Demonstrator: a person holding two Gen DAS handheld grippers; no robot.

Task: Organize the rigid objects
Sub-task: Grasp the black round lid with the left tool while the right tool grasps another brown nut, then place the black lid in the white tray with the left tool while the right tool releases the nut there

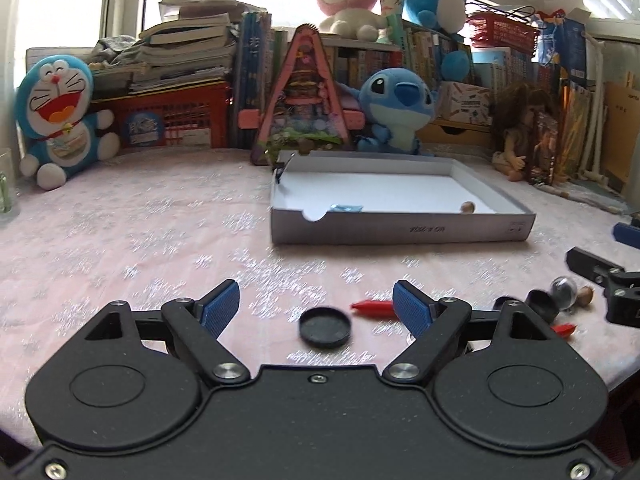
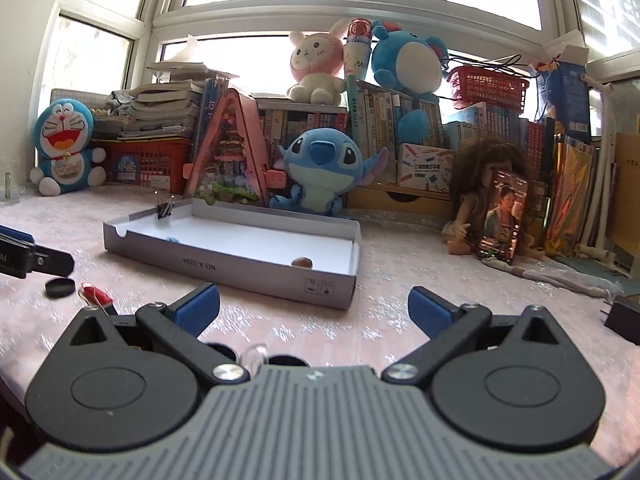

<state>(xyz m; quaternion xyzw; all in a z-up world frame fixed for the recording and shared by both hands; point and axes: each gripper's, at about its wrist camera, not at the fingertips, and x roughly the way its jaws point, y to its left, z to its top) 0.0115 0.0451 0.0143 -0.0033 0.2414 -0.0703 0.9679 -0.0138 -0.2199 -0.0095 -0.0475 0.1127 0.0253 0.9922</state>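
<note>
Pink sparkly cloth over the worktop (image 1: 140, 240). Left tool (image 1: 316, 304) low over the cloth, blue pads (image 1: 222, 308) well apart, nothing gripped; black cap (image 1: 325, 327) flat on the cloth between them, touching neither. Red piece (image 1: 372, 307) just beside the right pad, partly hidden behind it. Further right: black cup (image 1: 542, 304), clear dome (image 1: 563, 288), brown acorn-like bit (image 1: 585, 295), second red piece (image 1: 565, 328), all close together on the cloth near the right tool's black frame at the frame edge. Right tool (image 2: 314, 312) also spread wide, holding nothing; bare cloth between its pads (image 2: 198, 312). Just under its body, a clear rounded item (image 2: 254, 354) and two dark round shapes, mostly hidden, cannot tell what. From the right wrist view, cap (image 2: 60, 287) and red piece (image 2: 96, 296) sit at far left, under the left tool's finger. Grey shallow box (image 1: 400, 232) ahead on the worktop, open top, white floor; inside: small brown ball (image 1: 467, 207) near the front right corner, blue item (image 1: 346, 208) against the front wall. Binder clip (image 2: 165, 209) clamped on the box's left wall. Behind: plush toys, books, red baskets, doll (image 2: 480, 200) with a phone (image 2: 502, 216) leaning on it, window.
</note>
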